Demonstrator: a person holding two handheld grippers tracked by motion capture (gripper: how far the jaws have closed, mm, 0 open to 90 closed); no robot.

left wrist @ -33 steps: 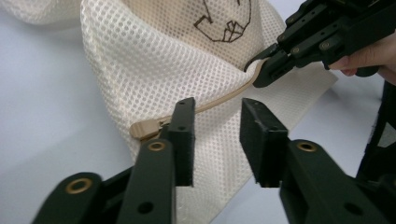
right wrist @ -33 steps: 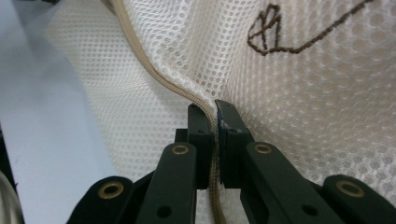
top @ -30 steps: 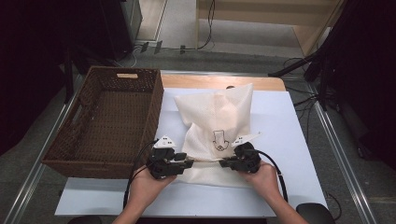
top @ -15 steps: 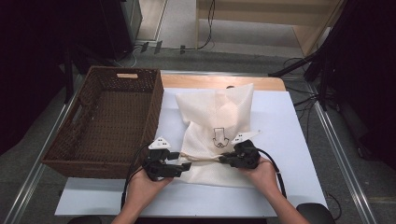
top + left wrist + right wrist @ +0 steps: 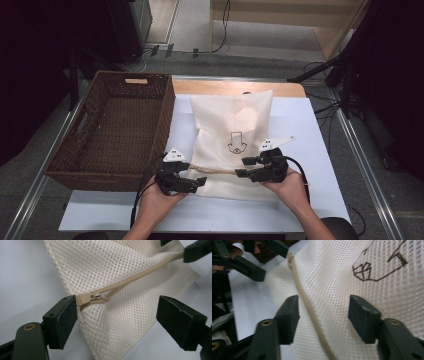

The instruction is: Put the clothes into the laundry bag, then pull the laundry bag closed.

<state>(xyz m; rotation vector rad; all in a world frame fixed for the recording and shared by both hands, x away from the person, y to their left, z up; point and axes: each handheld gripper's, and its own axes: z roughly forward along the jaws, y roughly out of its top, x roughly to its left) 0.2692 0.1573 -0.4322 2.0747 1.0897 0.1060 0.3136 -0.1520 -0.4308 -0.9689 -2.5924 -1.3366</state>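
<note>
Cream mesh bag (image 5: 231, 140) flat on white bench (image 5: 310, 150) beside wicker basket (image 5: 115, 130), left gripper (image 5: 192, 183) and right gripper (image 5: 245, 168) at its zipper (image 5: 130, 281), both jaws just opened, clamping nothing

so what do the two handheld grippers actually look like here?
Both the left gripper and the right gripper are black, each with a pale three-cornered plate on top and a black cable trailing back past the hand. Their jaws end in flat, dark rectangular pads; a brass-coloured rivet sits at the base of a jaw arm. The forearms are bare, with no sleeves.
</note>
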